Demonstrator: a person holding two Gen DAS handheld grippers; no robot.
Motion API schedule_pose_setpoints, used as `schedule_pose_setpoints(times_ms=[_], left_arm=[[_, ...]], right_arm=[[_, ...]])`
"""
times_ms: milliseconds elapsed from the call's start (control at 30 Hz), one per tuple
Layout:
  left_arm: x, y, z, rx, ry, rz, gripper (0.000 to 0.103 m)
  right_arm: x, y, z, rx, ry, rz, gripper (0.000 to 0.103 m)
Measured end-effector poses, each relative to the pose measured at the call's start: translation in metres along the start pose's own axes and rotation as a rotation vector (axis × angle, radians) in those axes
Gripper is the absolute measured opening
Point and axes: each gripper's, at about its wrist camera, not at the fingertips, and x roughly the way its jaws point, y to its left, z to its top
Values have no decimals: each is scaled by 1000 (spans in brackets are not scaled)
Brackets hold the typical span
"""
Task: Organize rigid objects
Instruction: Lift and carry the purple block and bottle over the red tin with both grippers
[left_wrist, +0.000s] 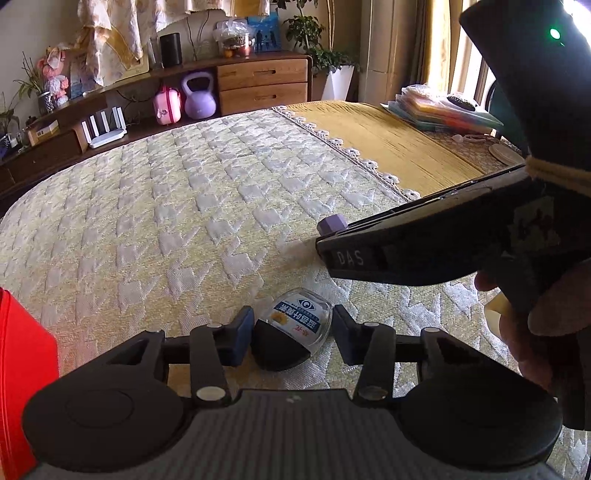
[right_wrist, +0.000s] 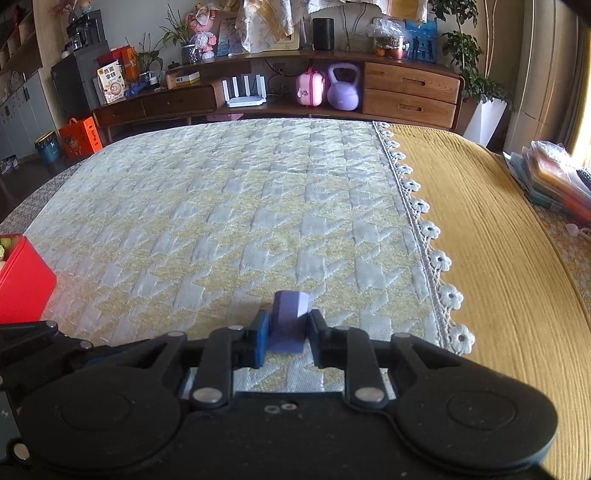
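Observation:
A small clear bottle (left_wrist: 295, 325) with a black cap and a blue label lies on the quilted cream cloth (left_wrist: 184, 221). My left gripper (left_wrist: 291, 315) is shut on it, one pad against each side. My right gripper (right_wrist: 289, 315) is shut on a small purple block (right_wrist: 290, 314) that rests low on the cloth. From the left wrist view the right gripper (left_wrist: 327, 238) comes in from the right, held by a hand (left_wrist: 546, 314), with the purple block (left_wrist: 330, 224) showing at its tip. It sits beyond and to the right of the bottle.
A red box (left_wrist: 22, 369) (right_wrist: 18, 284) stands at the near left edge. A yellow cloth (right_wrist: 498, 258) with a lace border covers the right side, with a stack of plastic folders (right_wrist: 561, 181) on it. A wooden cabinet (right_wrist: 406, 92) lies beyond the far edge.

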Motion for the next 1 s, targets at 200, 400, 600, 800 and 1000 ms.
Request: schedule_pose_setpoints(times_ms=[200,400,600,800,1000], left_arm=[[-14,2,-7,-44,12,-5,45],[-32,3,-14,-77,26,-7,45],[-57,5,-18,-110,25,-11,45],[-89,10,-21,-130,-1,-16,45],[-118,15,-27,-142,-16,-2,45]], right_arm=[[-15,-14,-8,46,-4,12,20],[-40,-15,-16,43,-18,15,20],[-73,-6,-25,19,-33,26,20],[-104,4,-33,15,-52,41,20],[-133,18,-41,4,-71,59,20]])
